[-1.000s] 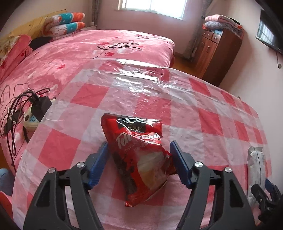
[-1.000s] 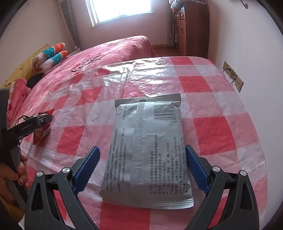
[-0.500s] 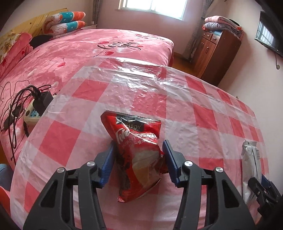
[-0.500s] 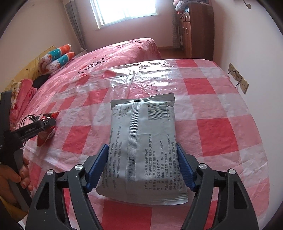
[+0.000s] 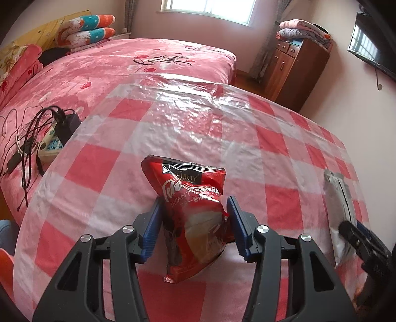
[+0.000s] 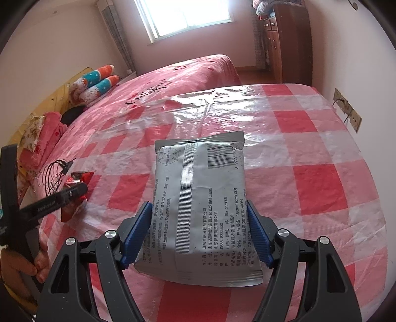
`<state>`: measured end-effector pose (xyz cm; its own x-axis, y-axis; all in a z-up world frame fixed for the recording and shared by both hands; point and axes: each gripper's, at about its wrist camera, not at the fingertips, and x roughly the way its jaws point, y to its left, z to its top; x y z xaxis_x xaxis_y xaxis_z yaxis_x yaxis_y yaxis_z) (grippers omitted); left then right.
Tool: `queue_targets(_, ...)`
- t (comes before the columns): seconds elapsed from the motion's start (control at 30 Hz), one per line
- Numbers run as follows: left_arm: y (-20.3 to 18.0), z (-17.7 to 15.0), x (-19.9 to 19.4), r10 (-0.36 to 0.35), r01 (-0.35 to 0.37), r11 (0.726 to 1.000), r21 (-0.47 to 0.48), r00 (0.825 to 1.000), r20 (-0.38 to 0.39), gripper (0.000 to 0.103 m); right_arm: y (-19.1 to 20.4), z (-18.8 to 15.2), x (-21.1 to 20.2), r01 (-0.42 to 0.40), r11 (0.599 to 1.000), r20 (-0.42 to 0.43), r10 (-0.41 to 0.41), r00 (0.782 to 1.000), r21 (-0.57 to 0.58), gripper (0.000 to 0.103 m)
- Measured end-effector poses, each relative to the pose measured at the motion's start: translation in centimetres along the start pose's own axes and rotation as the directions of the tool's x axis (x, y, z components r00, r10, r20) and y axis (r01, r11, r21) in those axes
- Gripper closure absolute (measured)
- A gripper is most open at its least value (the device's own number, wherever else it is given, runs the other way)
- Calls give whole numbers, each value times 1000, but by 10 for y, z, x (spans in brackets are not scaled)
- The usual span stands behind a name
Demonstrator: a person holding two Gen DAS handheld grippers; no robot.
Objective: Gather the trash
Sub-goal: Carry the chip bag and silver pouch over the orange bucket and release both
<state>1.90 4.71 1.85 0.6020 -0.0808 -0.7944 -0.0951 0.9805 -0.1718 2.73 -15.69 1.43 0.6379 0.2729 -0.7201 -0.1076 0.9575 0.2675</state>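
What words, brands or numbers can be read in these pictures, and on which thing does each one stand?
"INSTANT", under a partly hidden "...HBOY": red snack packet.
"0635-8333332", "252000", "16cmx19cmx12": silver pouch.
"6 9727151 3...", beside the barcode: the same pouch; last digits unclear.
Chinese print on the pouch: too small to quote with certainty.
"Love you", in script: pink bedspread; reading unsure.
Print on the left gripper arm: blurred, unreadable.

Bright daylight from the window (image 5: 206, 11), glare on the plastic table cover (image 5: 188, 119), fisheye-bent edges, sharp focus
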Motion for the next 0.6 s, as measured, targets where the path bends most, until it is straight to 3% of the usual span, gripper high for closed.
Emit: queue_targets(0.6, 26, -45, -41, -42, 42, 999, -3, 999, -12, 50, 24, -12, -9, 4, 997, 4, -4, 1000, -75, 29)
